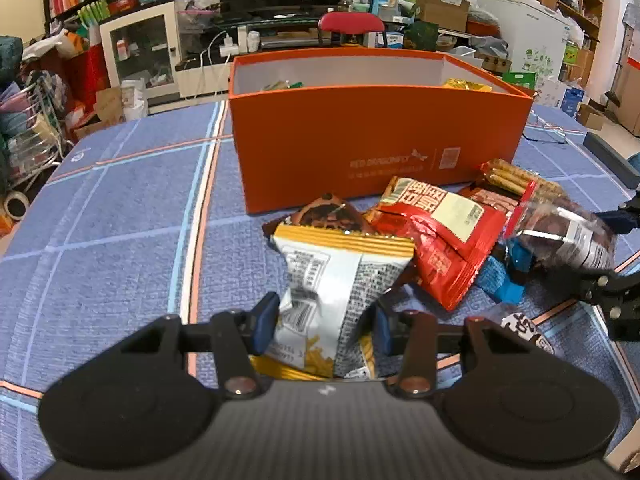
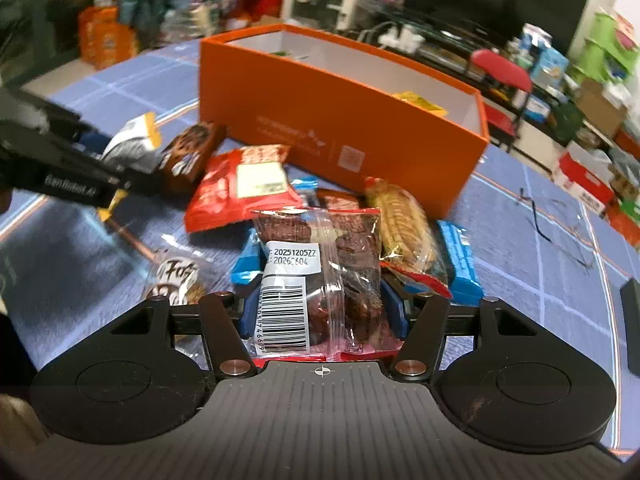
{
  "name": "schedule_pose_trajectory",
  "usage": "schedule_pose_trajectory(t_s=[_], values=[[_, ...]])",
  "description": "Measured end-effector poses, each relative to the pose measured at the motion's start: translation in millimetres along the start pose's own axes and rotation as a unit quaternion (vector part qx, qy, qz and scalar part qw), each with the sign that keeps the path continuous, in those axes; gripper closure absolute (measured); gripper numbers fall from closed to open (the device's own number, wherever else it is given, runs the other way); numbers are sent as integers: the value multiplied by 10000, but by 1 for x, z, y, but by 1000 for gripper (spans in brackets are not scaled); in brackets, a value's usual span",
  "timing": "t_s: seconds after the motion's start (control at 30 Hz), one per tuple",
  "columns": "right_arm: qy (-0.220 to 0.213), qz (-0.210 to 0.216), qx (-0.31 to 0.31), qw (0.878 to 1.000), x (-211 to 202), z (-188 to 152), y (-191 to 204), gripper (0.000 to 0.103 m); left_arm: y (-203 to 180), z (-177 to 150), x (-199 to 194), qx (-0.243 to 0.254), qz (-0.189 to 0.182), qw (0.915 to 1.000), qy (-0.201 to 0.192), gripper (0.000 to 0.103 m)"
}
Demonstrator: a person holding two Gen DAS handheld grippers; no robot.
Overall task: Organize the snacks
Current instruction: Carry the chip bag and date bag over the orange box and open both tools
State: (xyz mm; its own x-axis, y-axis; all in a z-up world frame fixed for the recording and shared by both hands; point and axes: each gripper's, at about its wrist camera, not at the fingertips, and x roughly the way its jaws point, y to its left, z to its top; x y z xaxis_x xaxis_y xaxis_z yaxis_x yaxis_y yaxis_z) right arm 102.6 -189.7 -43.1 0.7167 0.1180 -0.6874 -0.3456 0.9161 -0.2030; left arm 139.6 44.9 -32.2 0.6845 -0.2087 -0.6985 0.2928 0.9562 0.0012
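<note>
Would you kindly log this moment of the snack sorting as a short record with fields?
surface: blue checked tablecloth
container: orange box, open, a few snacks already inside
left gripper: closed on a white and yellow snack packet
right gripper: closed on a clear bag of dark snacks
loose pile in front of the box: red packet, brown packet, biscuit pack, blue packets
other: eyeglasses lying on the cloth to the right
</note>
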Motion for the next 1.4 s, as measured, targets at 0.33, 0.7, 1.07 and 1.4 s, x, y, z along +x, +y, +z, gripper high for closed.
schedule_pose_trajectory(t_s=[0.33, 0.7, 1.07, 1.4], values=[[-87, -137, 508, 9986, -10, 10, -7, 56, 1, 6, -6, -245, 338, 9991, 41, 57], [4, -343, 1051, 9939, -13, 21, -6, 56, -11, 13, -15, -329, 592, 9976, -170, 57], [-65, -433, 1303, 9905, -22, 27, -6, 56, -17, 17, -28, -356, 826, 9950, -430, 57], [-228, -458, 1410, 9887, -29, 31, -7, 56, -16, 27, -40, -458, 877, 9933, -606, 57]])
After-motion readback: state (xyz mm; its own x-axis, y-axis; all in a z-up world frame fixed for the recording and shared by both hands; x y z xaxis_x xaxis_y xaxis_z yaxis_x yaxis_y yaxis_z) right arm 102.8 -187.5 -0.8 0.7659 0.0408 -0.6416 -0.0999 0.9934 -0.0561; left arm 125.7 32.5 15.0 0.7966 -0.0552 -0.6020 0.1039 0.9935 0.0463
